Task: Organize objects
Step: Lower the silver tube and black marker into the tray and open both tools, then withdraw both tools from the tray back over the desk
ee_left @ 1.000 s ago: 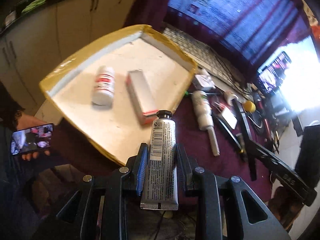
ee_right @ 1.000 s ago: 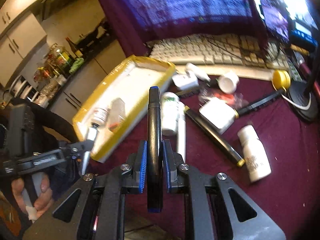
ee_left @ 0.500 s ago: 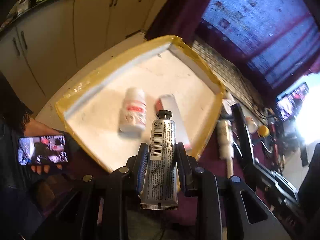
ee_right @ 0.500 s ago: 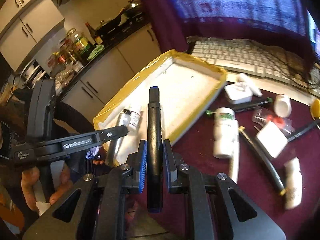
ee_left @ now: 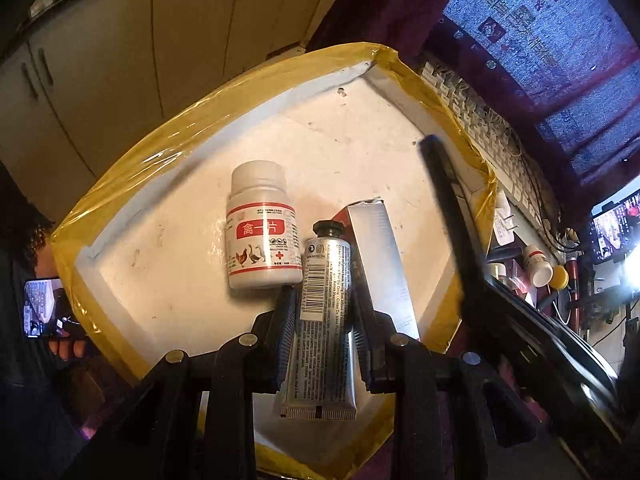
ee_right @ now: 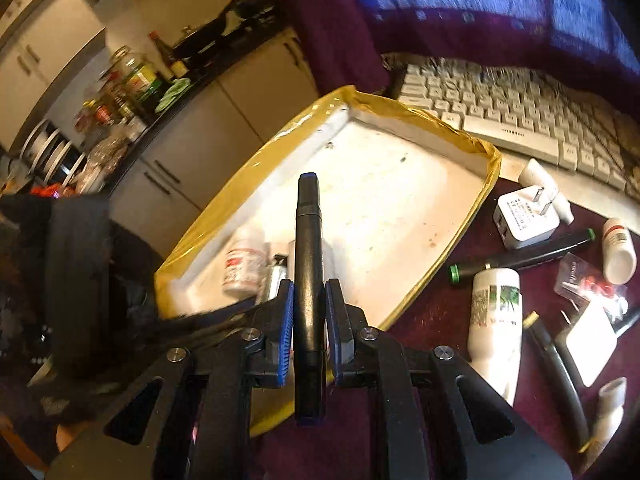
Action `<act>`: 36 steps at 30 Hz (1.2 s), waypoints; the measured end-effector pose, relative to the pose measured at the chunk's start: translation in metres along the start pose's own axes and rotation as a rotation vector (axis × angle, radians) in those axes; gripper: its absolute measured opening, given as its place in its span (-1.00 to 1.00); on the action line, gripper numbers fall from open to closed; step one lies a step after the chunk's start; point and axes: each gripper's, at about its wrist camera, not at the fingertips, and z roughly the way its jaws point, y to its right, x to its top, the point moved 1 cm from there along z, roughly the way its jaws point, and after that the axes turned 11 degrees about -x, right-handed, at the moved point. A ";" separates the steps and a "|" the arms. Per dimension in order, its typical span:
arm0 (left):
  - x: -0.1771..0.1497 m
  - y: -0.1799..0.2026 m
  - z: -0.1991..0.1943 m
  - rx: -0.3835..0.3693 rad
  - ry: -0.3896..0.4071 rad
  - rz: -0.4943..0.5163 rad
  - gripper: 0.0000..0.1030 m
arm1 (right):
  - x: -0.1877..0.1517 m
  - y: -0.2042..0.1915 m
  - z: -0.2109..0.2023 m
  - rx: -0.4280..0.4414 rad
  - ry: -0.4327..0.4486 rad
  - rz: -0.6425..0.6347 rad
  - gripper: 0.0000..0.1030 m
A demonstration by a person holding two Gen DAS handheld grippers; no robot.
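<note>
1. the left gripper [ee_left: 322,344] is seen closed on one silver tube [ee_left: 320,332] with a black cap; both pads are pressed against the tube's sides, and its cap end is held out over the tray's floor; the crimped end sticks back past the jaws.
2. the right gripper [ee_right: 308,320] is seen shut tight on one black marker [ee_right: 308,276]; the marker is held lengthwise between the blue pads, its tip pointed out over the tray.
3. one tray [ee_left: 132,152] with a white floor and yellow-taped rim is seen under both grippers; two things are counted lying in it: one white pill bottle [ee_left: 262,232] with a red label, on its side, and one silver and red box [ee_left: 380,264] just beside the tube's cap; whether the tube touches either cannot be told.
4. on the dark red cloth [ee_right: 440,304] right of the tray, in the right wrist view, are counted one white charger plug [ee_right: 524,220], one larger white bottle [ee_right: 496,320] with a green-printed label, one small white bottle [ee_right: 618,252] and one dark pen [ee_right: 520,258] with a green end; further small items are too blurred to count.
5. one white keyboard [ee_right: 512,120] is seen behind the tray.
6. one phone [ee_left: 40,308] is held in a hand at the left edge of the left wrist view.
</note>
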 end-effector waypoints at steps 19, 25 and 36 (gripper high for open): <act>-0.005 -0.004 -0.042 -0.110 0.158 0.072 0.31 | -0.001 0.007 -0.002 -0.010 -0.008 0.058 -0.52; -0.014 0.008 -0.071 -0.114 0.189 0.140 0.32 | -0.007 0.003 -0.051 0.017 0.091 0.025 -0.34; -0.039 0.068 -0.080 -0.125 0.172 0.322 0.33 | -0.034 0.049 -0.130 -0.127 0.155 -0.076 -0.34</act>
